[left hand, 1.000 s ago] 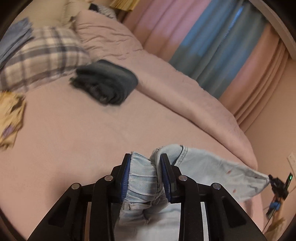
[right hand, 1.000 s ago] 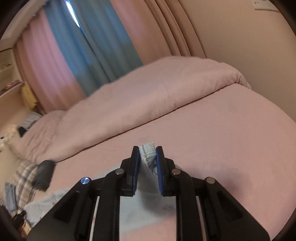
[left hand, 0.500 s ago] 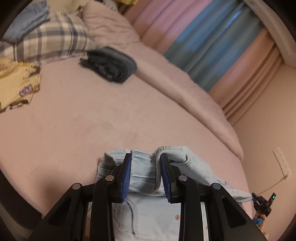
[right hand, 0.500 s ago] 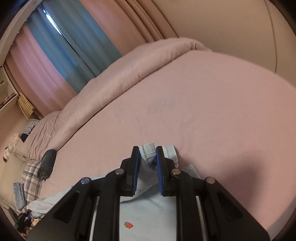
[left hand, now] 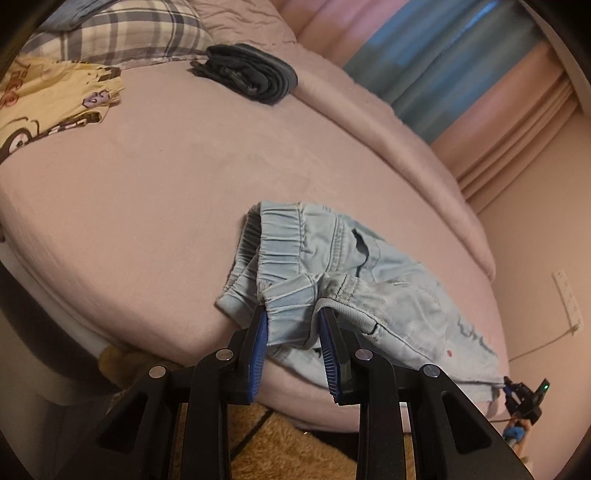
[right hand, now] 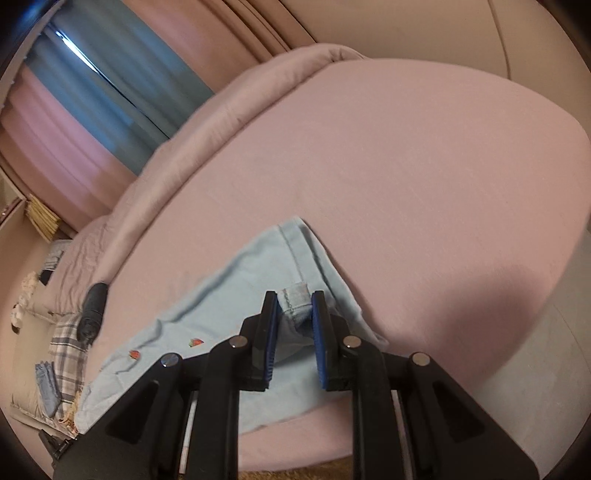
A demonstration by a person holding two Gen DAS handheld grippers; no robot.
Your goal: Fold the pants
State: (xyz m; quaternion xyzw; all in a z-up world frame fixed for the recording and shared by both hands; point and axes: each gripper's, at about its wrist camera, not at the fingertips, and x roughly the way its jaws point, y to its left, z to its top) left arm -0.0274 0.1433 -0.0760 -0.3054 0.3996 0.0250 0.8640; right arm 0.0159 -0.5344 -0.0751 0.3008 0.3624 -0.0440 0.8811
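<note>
1. pants (left hand: pixel 369 288): light blue denim with an elastic waistband, lying on the pink bed (left hand: pixel 147 192) near its front edge.
2. left gripper (left hand: pixel 291 325) angles down, jaws pinching the waistband.
3. right gripper (right hand: pixel 294 314) angles down, jaws pinching a hem.

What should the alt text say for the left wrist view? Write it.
The left claw is shut on the elastic waistband of light blue pants lying near the edge of a pink bed. Farther back lie a dark folded garment, a yellow printed cloth and a plaid pillow, with pink and blue curtains behind.
</note>
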